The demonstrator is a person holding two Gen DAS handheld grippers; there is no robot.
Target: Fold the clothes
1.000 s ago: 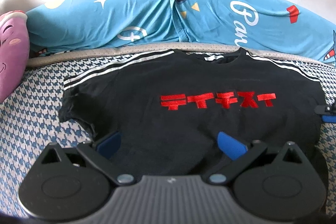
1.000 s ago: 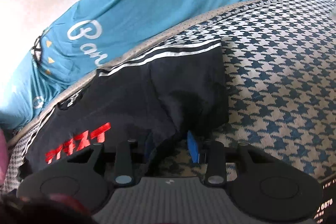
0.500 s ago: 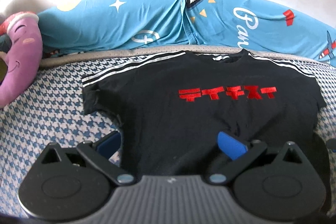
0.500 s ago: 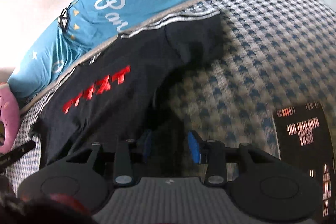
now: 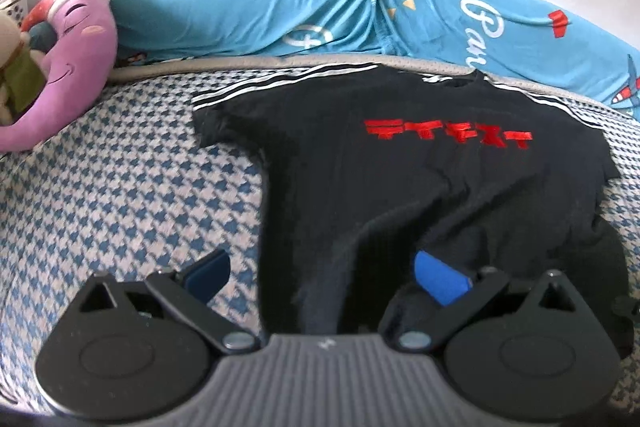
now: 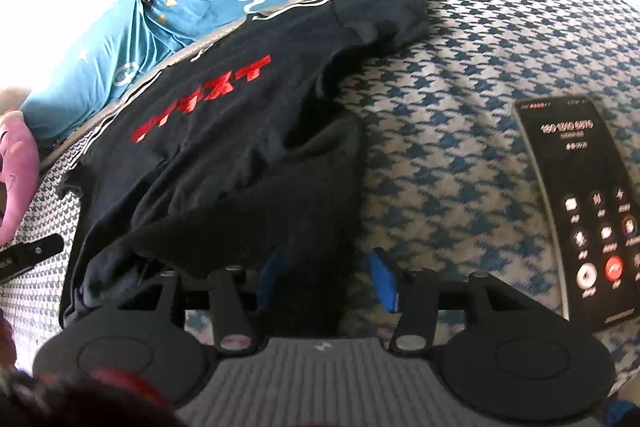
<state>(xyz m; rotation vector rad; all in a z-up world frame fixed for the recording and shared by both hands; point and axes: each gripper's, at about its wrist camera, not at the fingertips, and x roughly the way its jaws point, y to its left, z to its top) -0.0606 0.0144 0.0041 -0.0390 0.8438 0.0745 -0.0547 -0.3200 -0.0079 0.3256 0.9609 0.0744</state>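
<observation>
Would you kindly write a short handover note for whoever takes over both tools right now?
Left tool: open, at the bottom hem of the black T-shirt, straddling its left side edge, gripping nothing.
Right tool: open, with the shirt's lower right corner between its fingers, not clamped.
Shirt: spread print side up on the houndstooth bed cover, collar towards the blue pillows; the right side is bunched and rumpled.
A phone with its screen lit lies to the right of the shirt.
Done: shirt laid out.
Left: smooth the right side, then every fold.
</observation>
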